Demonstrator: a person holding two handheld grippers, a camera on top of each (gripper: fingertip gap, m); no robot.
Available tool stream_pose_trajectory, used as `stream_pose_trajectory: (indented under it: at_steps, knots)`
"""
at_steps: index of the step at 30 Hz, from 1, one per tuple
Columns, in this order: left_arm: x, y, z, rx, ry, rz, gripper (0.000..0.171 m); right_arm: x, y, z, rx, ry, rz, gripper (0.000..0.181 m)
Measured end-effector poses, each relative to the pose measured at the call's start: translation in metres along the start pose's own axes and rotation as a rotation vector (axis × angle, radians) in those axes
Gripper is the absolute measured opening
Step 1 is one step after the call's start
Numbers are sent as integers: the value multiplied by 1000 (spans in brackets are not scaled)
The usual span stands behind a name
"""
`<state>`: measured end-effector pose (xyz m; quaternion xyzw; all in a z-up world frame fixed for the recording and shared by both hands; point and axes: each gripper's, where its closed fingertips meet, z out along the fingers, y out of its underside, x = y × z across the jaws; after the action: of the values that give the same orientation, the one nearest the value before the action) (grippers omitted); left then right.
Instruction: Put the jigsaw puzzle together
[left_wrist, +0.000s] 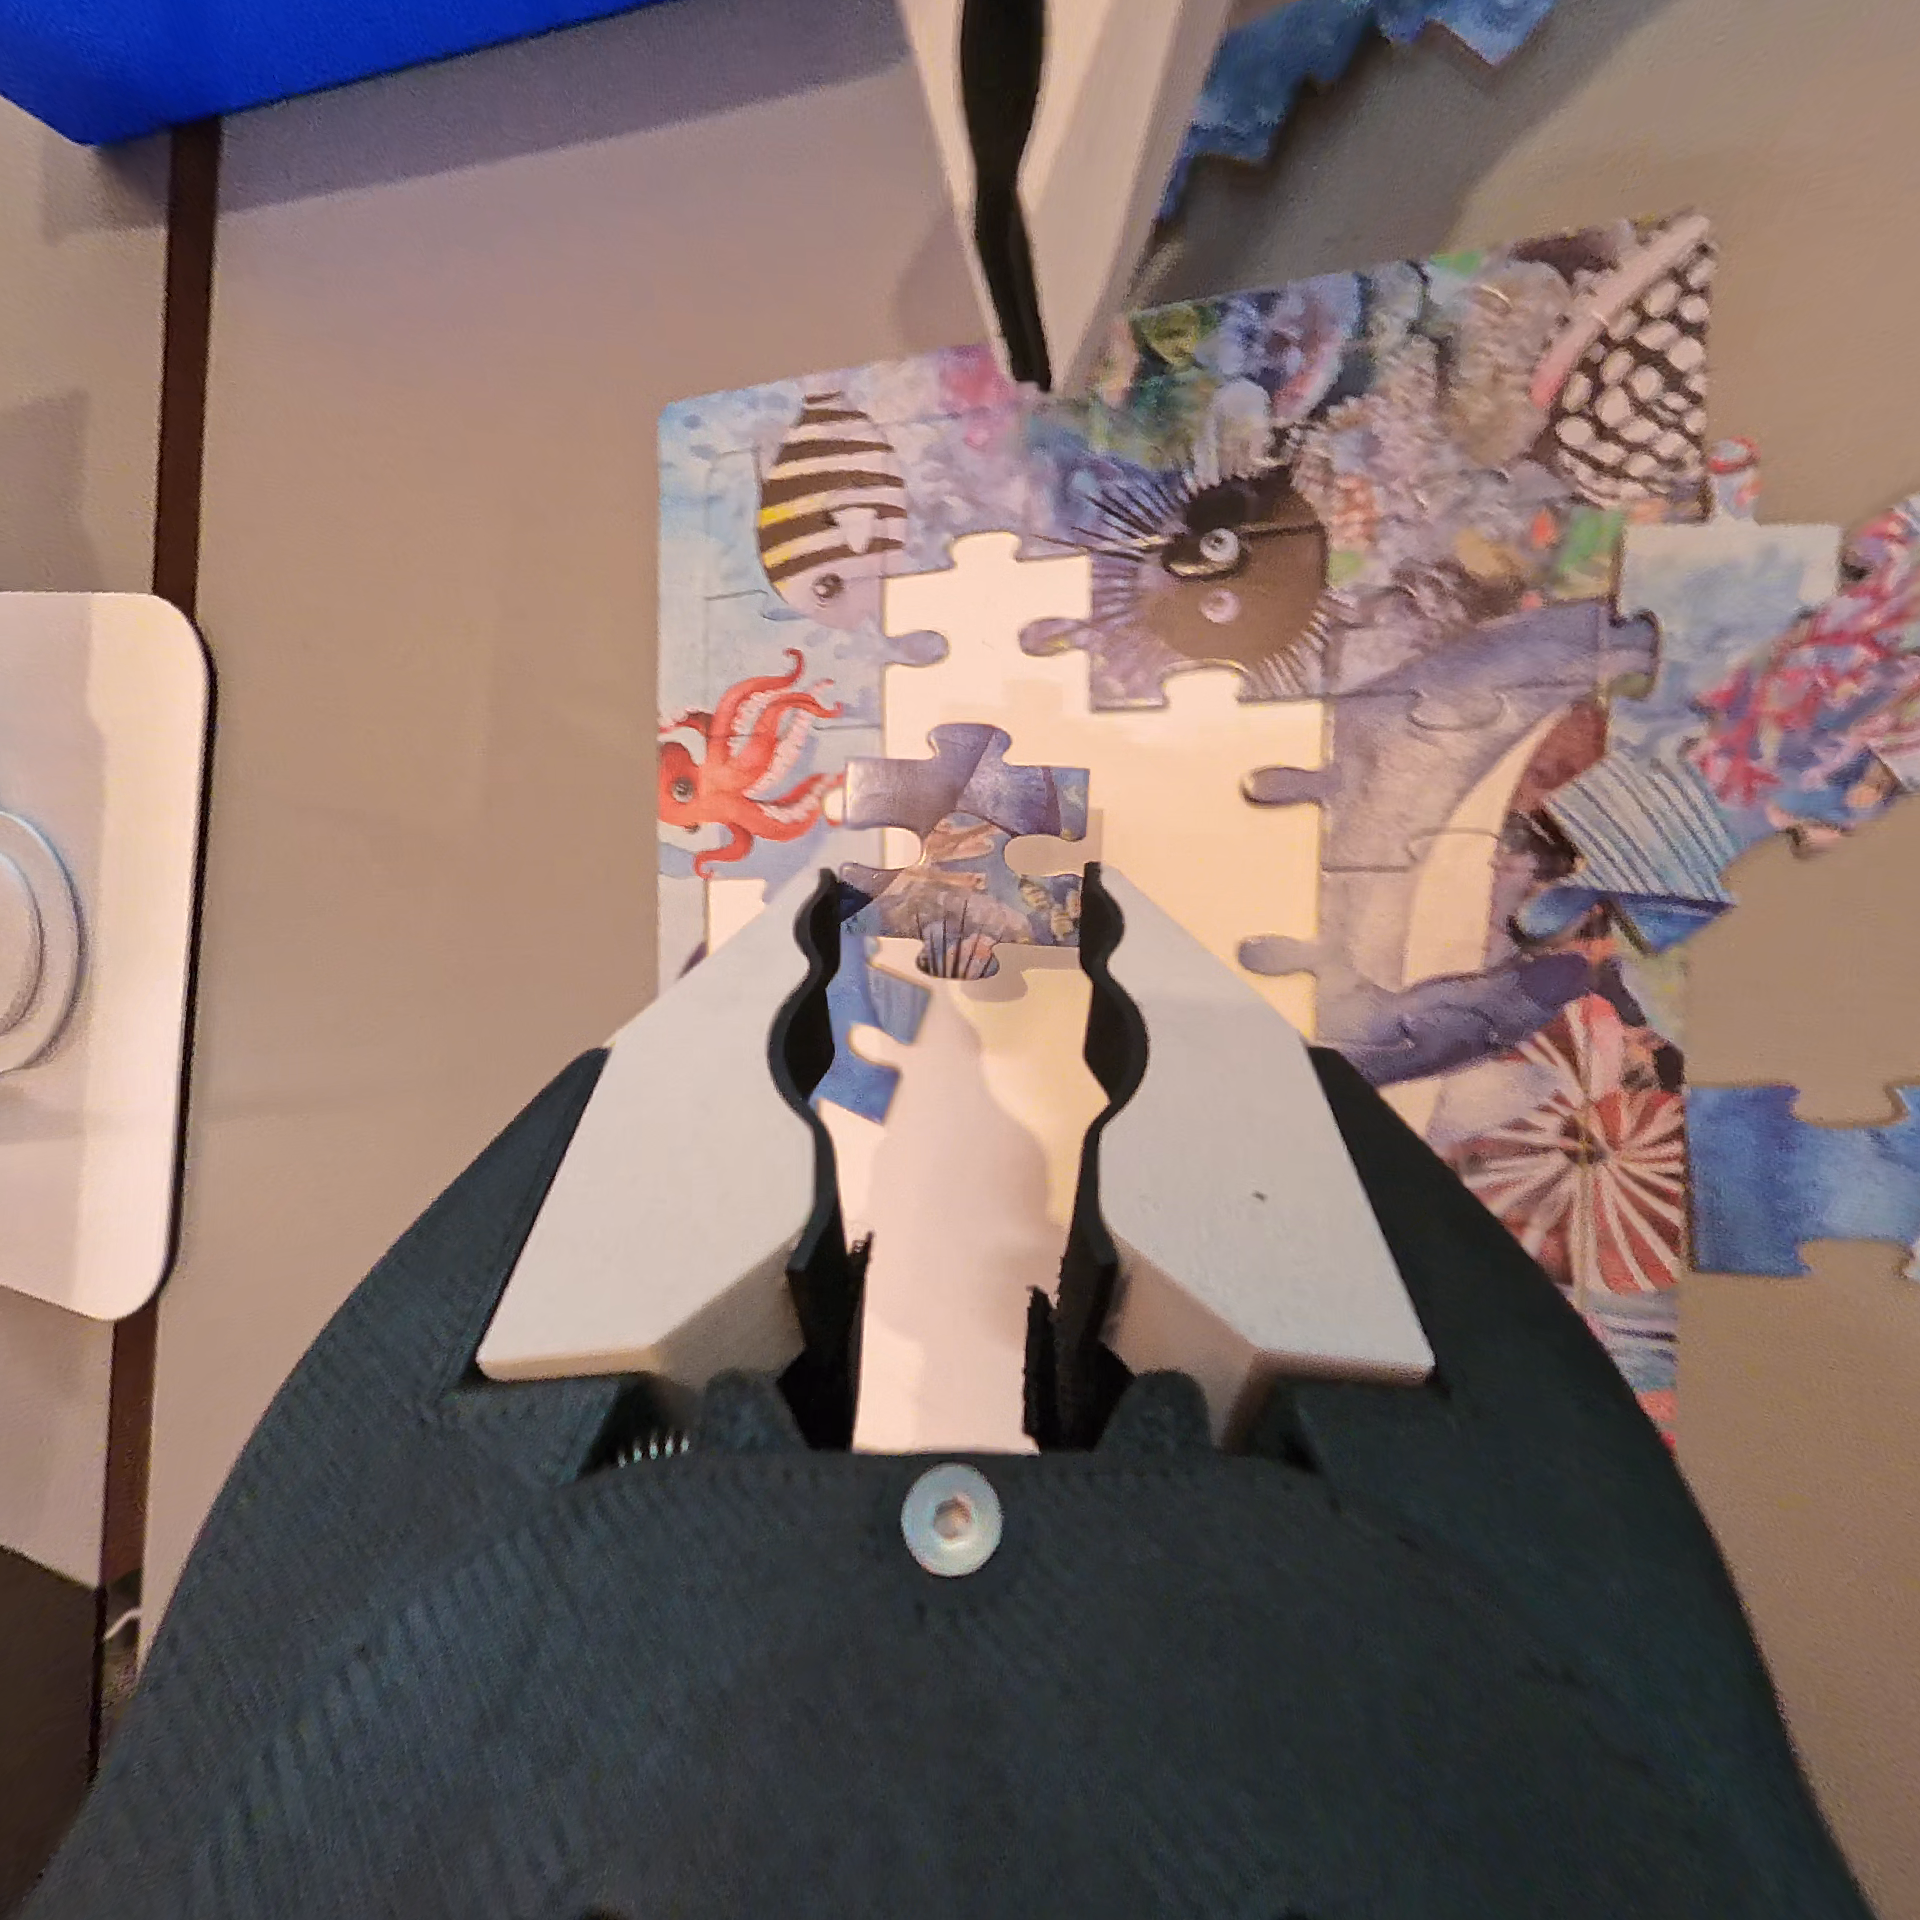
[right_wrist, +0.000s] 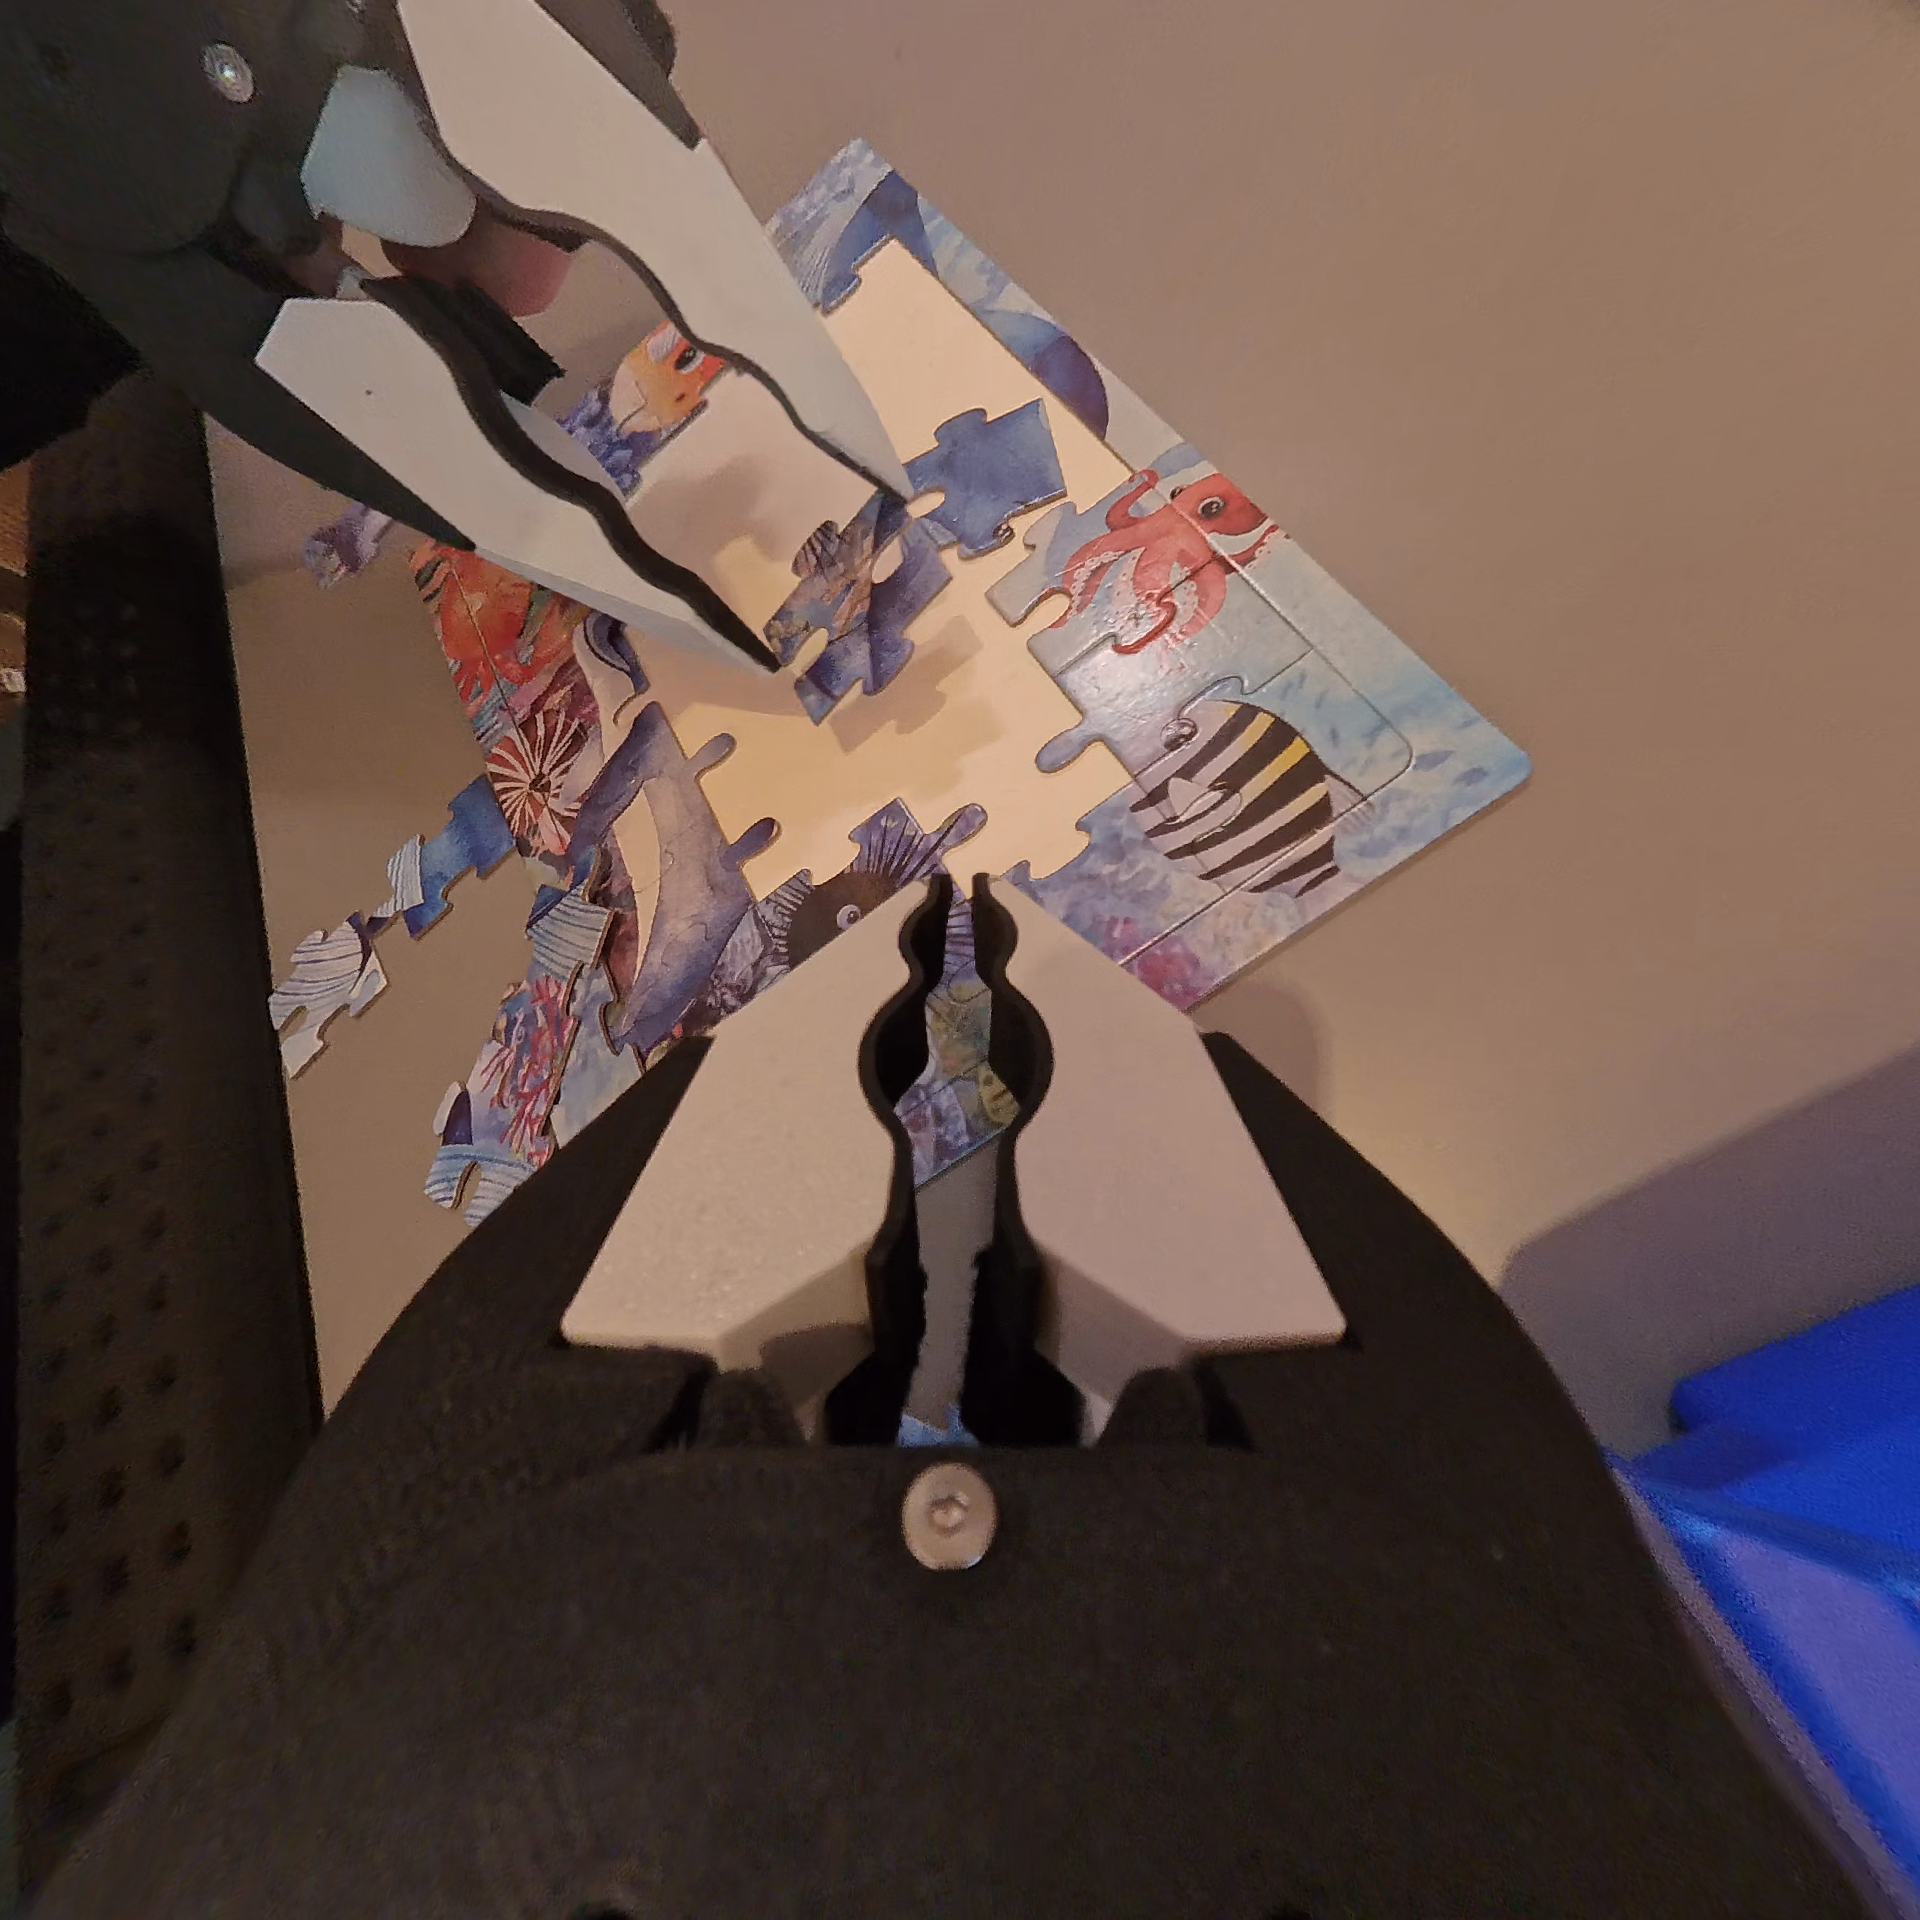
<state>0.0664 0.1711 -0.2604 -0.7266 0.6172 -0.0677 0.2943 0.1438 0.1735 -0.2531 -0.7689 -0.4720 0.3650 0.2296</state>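
Note:
A sea-life jigsaw puzzle (left_wrist: 1455, 644) lies partly put together in its cream tray (left_wrist: 1174, 821), with an open gap in the middle (right_wrist: 883, 748). My left gripper (left_wrist: 958, 883) is shut on a blue puzzle piece (left_wrist: 966, 821) and holds it just above that gap, beside the red octopus (left_wrist: 748, 790). In the right wrist view the left gripper (right_wrist: 836, 571) and its piece (right_wrist: 862, 592) come in from the upper left. My right gripper (right_wrist: 961, 883) is shut and empty. Its tips rest at the puzzle's edge by the dark spiky fish (right_wrist: 831, 914), and it also shows in the left wrist view (left_wrist: 1039, 374).
Several loose pieces lie on the tan table beside the tray (left_wrist: 1797, 1184) (right_wrist: 332, 966), and some overlap the assembled part (left_wrist: 1631, 862). A blue box (left_wrist: 208, 62) (right_wrist: 1818, 1455) stands near the far corner. A white object (left_wrist: 94, 956) lies at the left, and a black perforated surface (right_wrist: 135, 935) borders the table. Spacing between my two grippers at the tips: around 9 cm. From the right gripper's tips to the dark spiky fish (right_wrist: 831, 914) is close to 5 cm. The left camera catches it too, in the left wrist view (left_wrist: 1240, 620).

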Motion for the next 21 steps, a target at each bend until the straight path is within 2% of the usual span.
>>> stream_pose_trajectory:
  at_steps: [4, 10, 15, 17, 21]
  knots:
    - [-24, -8, 12, 9, 4, -39, 44, 2, -3, -3, 19, 9, 5, 2]
    - [-43, -3, 40, -40, 50, -85, 45, 2, -3, -5, 23, 7, 3, 2]
    - [-51, -9, 30, 16, 28, -138, 68, 2, -5, -7, 32, 4, 5, 2]
    - [-41, -14, 18, 49, 47, -145, 68, 2, -5, -7, 34, 5, 6, 2]
    - [9, -23, -8, 69, 146, -74, 69, 2, -4, -6, 28, 3, 6, 2]
